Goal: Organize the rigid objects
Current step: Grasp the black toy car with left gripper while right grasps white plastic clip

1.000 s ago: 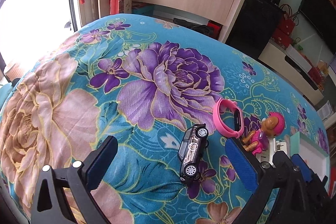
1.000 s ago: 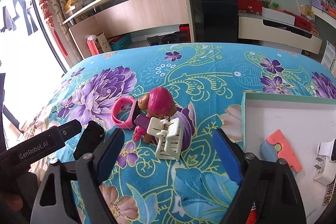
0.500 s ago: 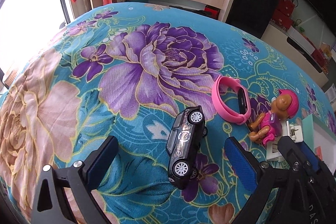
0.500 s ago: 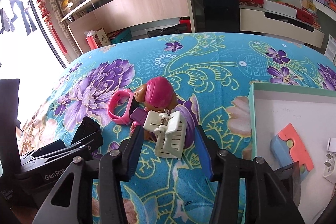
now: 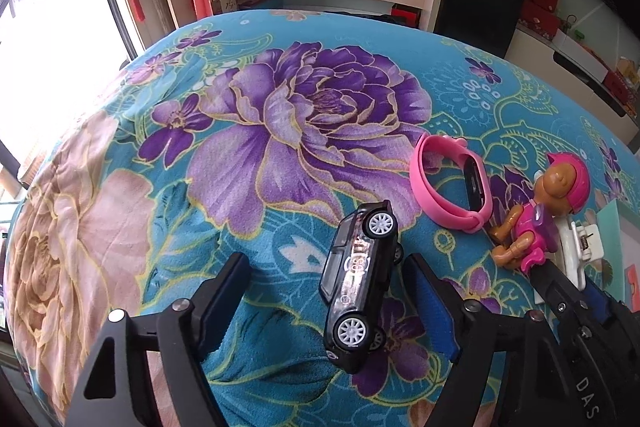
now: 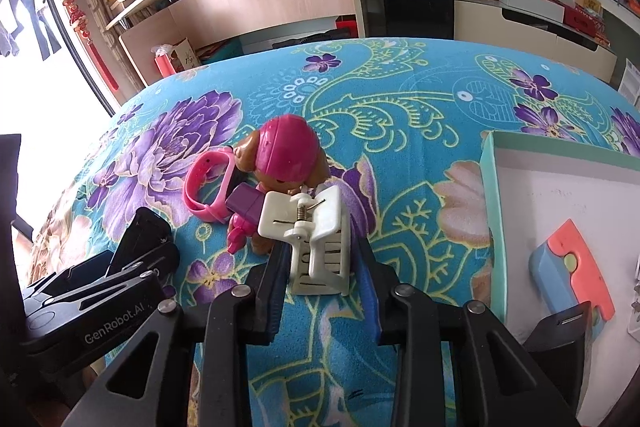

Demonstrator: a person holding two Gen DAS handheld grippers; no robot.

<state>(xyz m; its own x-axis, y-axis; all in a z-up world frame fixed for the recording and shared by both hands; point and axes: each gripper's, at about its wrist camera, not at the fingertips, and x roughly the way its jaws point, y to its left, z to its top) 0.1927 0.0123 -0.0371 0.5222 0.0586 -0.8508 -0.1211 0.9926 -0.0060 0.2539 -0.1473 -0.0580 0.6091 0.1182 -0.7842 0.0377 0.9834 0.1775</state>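
A black toy car [image 5: 360, 283] lies on the flowered blue bedspread between the fingers of my left gripper [image 5: 326, 263]. Its jaws are closing; the right pad is nearly at the car, the left pad stands well apart. My right gripper [image 6: 322, 267] is closing around a white hair clip [image 6: 316, 247], and both pads meet the clip's sides. The clip leans against a toy dog with a pink helmet [image 6: 286, 151]. A pink wristband [image 6: 200, 187] lies just left of the dog. In the left wrist view the wristband [image 5: 424, 195] and the dog [image 5: 560, 187] sit right of the car.
A teal-rimmed white tray [image 6: 490, 195] lies at the right, holding a blue and orange puzzle piece [image 6: 568, 267]. The left gripper's body [image 6: 100, 291] is close beside my right one. Beyond the bed stand a wooden shelf unit and a dark cabinet.
The right jaws have narrowed from wide apart to touching the hair clip and sunk toward it. The left gripper has dropped nearer the car and its jaws have narrowed.
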